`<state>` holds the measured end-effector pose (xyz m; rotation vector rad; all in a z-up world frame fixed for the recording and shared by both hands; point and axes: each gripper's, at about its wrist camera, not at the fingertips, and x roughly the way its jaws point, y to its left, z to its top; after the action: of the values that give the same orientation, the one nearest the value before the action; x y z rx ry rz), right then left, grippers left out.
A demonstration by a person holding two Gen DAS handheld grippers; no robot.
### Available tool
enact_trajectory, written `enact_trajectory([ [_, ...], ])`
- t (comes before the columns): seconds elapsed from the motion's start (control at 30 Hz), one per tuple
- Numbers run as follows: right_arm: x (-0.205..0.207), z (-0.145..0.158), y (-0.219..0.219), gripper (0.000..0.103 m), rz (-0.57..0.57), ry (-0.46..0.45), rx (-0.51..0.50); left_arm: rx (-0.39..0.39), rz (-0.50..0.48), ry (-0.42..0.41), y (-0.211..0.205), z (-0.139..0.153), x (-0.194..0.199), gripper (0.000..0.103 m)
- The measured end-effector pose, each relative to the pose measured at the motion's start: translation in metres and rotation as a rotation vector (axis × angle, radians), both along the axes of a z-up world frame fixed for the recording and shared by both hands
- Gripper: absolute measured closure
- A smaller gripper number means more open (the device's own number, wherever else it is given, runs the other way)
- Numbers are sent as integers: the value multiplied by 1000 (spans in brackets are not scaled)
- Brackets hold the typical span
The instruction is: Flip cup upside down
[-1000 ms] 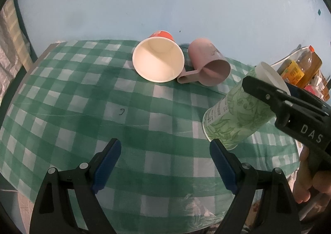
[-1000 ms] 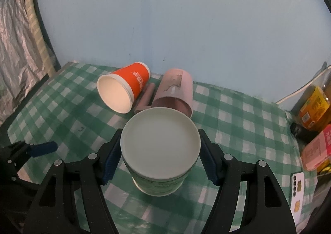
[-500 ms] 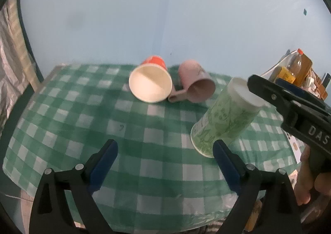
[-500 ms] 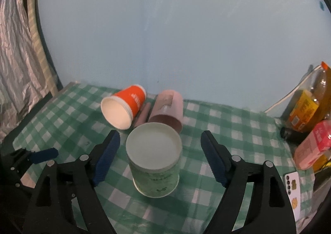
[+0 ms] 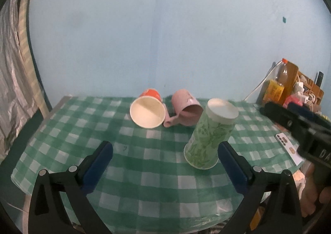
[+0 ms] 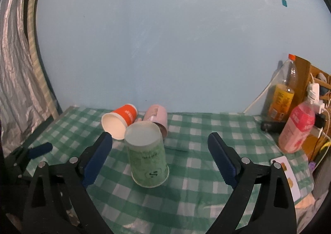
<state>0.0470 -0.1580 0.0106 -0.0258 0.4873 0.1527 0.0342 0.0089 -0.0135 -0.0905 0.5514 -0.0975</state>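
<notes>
1. The green cup (image 6: 148,157) stands mouth-down on the checked tablecloth (image 6: 206,172), just in front of the orange cup (image 6: 121,120) and pink mug (image 6: 158,117) lying on their sides.
2. Right gripper (image 6: 160,157) gapes wide around it without touching. Left gripper (image 5: 165,165) is wide too, empty.
3. Looks like thin paper: light, crushable, tippy. I'd pinch mid-wall, gently.

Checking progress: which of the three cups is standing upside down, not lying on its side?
The green cup, mouth down on the cloth between the open right gripper fingers. The orange cup and pink mug lie sideways.
</notes>
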Motion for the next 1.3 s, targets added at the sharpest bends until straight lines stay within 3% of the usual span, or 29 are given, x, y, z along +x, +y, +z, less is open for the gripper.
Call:
enact_trajectory([
  [0.3, -16, -16, -15, 10, -40, 4, 48, 25, 7, -106, 1, 9, -25, 1],
  [0.63, -23, -24, -9, 10, -13, 12, 28, 6, 13, -158, 0, 14, -35, 0],
  [0.93, -21, -27, -10, 10, -10, 28, 26, 13, 25, -86, -3, 12, -28, 0],
  [1.3, -21, -28, -8, 10, -2, 38, 29, 56, 49, -139, -5, 15, -32, 0],
])
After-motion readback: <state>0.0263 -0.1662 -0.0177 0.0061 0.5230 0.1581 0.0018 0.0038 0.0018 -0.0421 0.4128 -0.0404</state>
